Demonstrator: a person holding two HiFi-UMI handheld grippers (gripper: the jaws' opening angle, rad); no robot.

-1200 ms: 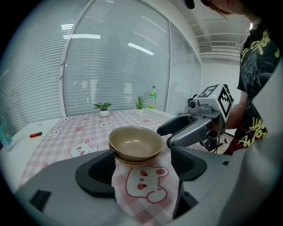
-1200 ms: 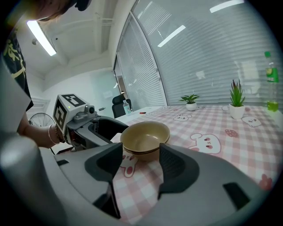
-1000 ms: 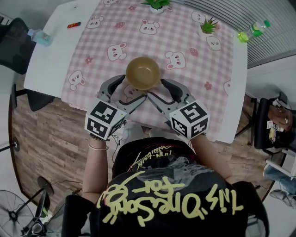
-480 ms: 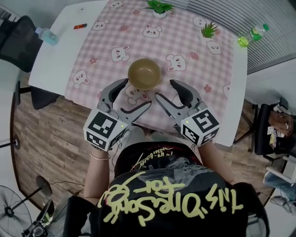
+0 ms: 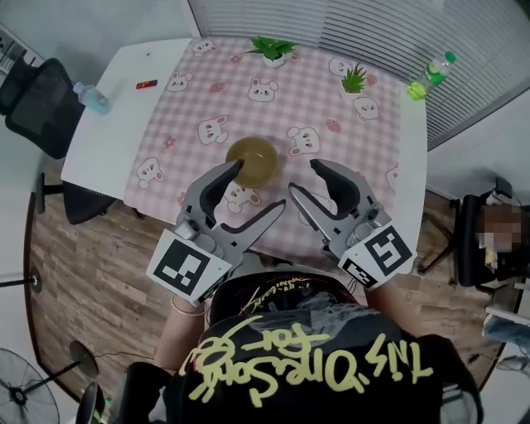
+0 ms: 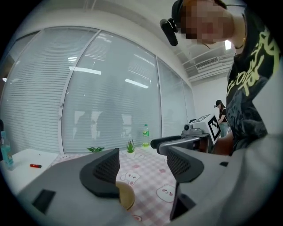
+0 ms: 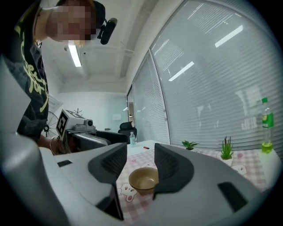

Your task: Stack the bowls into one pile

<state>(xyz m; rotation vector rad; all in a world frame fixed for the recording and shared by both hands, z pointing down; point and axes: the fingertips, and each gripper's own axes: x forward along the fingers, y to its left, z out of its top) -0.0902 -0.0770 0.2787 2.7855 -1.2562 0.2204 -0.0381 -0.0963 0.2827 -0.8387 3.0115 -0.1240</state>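
On the desk (image 5: 116, 141), we judged the bowls (image 5: 252, 161) stacked; left hand-held gripper (image 5: 261, 185) and right hand-held gripper (image 5: 303, 180) stood empty, jaws apart but just narrowing.

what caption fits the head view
Left gripper and right gripper, empty, jaws apart though just closing a little, hover near the tan bowls on the checked tablecloth.

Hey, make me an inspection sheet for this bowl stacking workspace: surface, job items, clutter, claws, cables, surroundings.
Surface: white table under pink checked cloth with animal prints.
Job's things: tan round bowls nested in one pile, mid-cloth.
Clutter: two small potted plants, green plastic bottle, blue-capped clear bottle, small red item.
Grippers: left claw and right claw hover short of the pile; jaws have just been closing partway, nothing between them.
Cables: nothing seen.
Surroundings: black chair, wood floor, window blinds.
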